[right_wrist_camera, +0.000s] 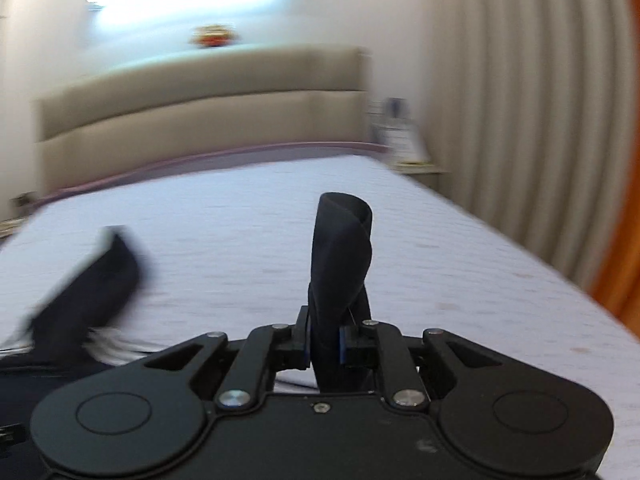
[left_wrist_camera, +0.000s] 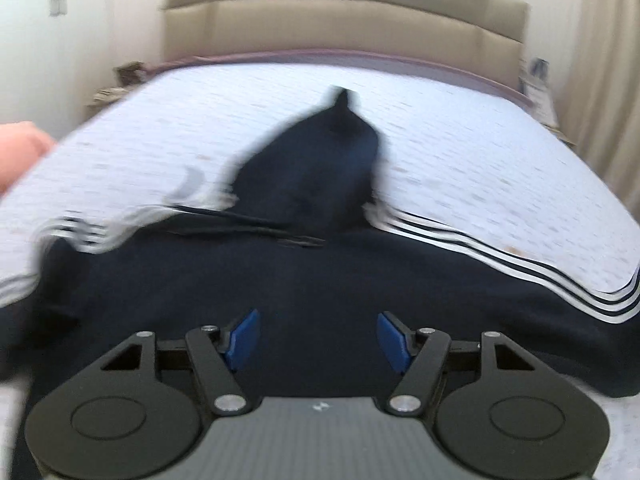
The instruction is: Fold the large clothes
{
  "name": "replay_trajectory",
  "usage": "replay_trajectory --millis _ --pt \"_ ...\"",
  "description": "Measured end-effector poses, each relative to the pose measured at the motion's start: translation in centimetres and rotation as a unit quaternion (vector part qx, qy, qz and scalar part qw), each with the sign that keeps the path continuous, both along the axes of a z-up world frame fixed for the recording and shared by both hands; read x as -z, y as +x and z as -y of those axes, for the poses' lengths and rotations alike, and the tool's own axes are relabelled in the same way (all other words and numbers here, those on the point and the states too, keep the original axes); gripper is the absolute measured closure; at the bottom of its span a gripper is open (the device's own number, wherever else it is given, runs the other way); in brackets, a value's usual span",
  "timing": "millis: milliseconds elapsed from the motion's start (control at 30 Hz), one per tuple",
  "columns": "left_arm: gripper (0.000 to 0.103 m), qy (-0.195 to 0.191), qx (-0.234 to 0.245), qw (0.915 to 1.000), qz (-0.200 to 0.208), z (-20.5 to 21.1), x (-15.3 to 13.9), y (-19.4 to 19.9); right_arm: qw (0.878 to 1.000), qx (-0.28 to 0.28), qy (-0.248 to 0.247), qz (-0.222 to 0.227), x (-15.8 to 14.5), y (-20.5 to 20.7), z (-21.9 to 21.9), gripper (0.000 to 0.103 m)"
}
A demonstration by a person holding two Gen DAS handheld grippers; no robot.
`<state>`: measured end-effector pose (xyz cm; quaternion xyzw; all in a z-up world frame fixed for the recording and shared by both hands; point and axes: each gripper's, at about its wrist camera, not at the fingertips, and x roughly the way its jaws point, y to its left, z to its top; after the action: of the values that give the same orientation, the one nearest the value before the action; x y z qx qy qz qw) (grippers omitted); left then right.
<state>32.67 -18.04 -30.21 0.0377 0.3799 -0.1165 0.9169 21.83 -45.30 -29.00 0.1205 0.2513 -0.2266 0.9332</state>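
A dark navy hooded top (left_wrist_camera: 304, 280) with white stripes (left_wrist_camera: 500, 252) along its sleeves lies spread on the bed, hood (left_wrist_camera: 320, 168) pointing toward the headboard. My left gripper (left_wrist_camera: 318, 338) hovers over the body of the garment, jaws apart, blue pads (left_wrist_camera: 246, 336) clear of the cloth. In the right wrist view my right gripper (right_wrist_camera: 324, 344) is shut on a folded strip of the dark fabric (right_wrist_camera: 342, 256), which stands up between the fingers. More of the garment (right_wrist_camera: 92, 292) trails at the lower left, blurred.
The bed (left_wrist_camera: 480, 168) has a pale lilac patterned sheet and a beige padded headboard (left_wrist_camera: 344, 24). Small bedside tables (left_wrist_camera: 116, 88) stand at both far corners. Pleated curtains (right_wrist_camera: 520, 120) hang along the right. A pink object (left_wrist_camera: 20, 152) shows at the left edge.
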Motion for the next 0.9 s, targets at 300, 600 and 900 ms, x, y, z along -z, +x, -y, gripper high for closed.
replay_trajectory --millis 300,600,900 --pt "0.034 0.04 -0.046 0.9973 0.041 -14.3 -3.1 2.9 0.985 -0.15 0.079 0.029 -0.9 9.6 -21.4 0.075" --pt "0.032 0.017 -0.018 0.9995 -0.019 -21.3 1.3 5.3 0.978 -0.179 0.08 -0.069 4.1 8.3 -23.7 0.063" --pt "0.025 -0.15 0.034 0.9798 -0.127 -19.4 6.4 10.0 0.984 -0.006 0.059 -0.167 9.0 4.4 -13.1 0.091"
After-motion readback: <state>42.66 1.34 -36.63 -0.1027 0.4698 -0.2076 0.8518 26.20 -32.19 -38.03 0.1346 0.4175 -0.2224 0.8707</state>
